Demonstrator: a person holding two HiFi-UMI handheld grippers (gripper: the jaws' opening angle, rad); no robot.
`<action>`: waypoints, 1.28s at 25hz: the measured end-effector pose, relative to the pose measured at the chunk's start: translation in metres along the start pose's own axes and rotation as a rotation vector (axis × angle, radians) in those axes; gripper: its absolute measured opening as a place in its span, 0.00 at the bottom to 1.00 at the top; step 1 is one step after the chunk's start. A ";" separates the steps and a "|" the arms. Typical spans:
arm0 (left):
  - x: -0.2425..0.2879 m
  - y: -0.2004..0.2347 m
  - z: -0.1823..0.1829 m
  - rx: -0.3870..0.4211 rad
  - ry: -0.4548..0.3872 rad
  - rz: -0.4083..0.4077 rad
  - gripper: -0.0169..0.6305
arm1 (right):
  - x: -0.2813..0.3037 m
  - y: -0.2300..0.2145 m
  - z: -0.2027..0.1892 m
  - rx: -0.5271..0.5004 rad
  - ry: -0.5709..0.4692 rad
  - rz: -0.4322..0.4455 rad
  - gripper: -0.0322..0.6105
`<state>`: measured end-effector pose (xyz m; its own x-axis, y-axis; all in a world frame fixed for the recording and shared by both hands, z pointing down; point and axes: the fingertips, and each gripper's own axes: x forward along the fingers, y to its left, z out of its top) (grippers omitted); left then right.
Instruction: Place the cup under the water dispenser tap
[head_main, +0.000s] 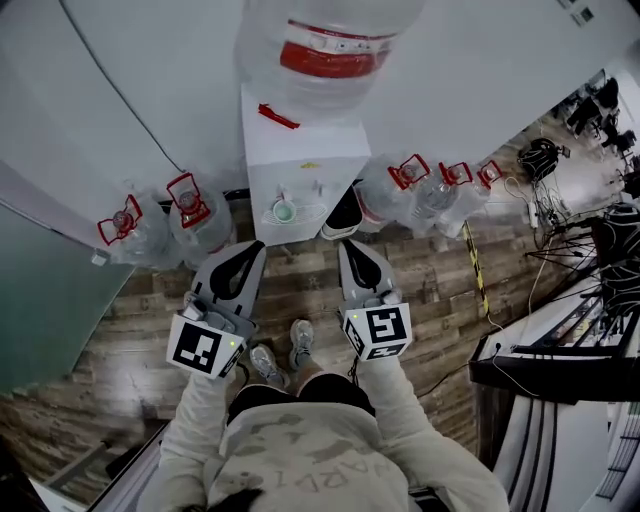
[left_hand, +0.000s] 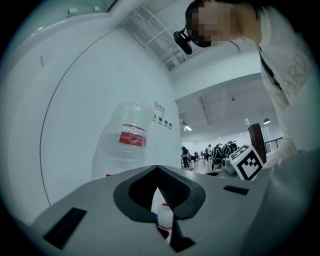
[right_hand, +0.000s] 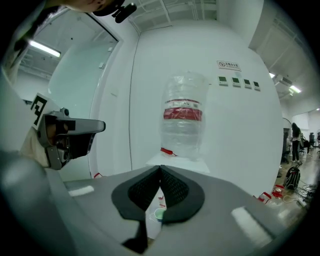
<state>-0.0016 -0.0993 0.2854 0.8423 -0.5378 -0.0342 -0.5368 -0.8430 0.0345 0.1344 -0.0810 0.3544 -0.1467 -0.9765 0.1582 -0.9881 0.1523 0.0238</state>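
The cup (head_main: 283, 211) sits in the dispenser (head_main: 300, 160), a bottle (head_main: 330, 35) on top, spare bottles (head_main: 165, 232) at nine and three o'clock.

text: none legible — wall sign (right_hand: 228, 65) too small | water dispenser bottle label (right_hand: 183, 114) blurred

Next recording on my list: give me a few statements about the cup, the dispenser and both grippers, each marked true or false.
1. The cup stands in the front recess of the dispenser. True.
2. The right gripper holds the cup. False: its jaws are together with nothing between them, and the cup stands apart from it at the dispenser.
3. A big bottle sits upside down on the dispenser. True.
4. The left gripper has its jaws wide apart. False: they are together and empty.
5. The floor beside the dispenser is bare. False: spare bottles stand on both sides of it.
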 end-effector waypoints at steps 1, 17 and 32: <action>-0.001 -0.001 0.003 0.006 -0.003 -0.004 0.04 | -0.004 0.001 0.004 -0.006 -0.004 -0.002 0.06; -0.019 -0.016 0.044 0.049 -0.058 -0.034 0.04 | -0.048 0.015 0.064 -0.056 -0.109 -0.042 0.06; -0.027 -0.032 0.076 0.093 -0.110 -0.073 0.04 | -0.082 0.019 0.100 -0.070 -0.199 -0.090 0.06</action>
<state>-0.0106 -0.0581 0.2096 0.8718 -0.4688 -0.1424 -0.4808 -0.8744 -0.0648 0.1229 -0.0129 0.2429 -0.0711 -0.9964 -0.0451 -0.9929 0.0664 0.0985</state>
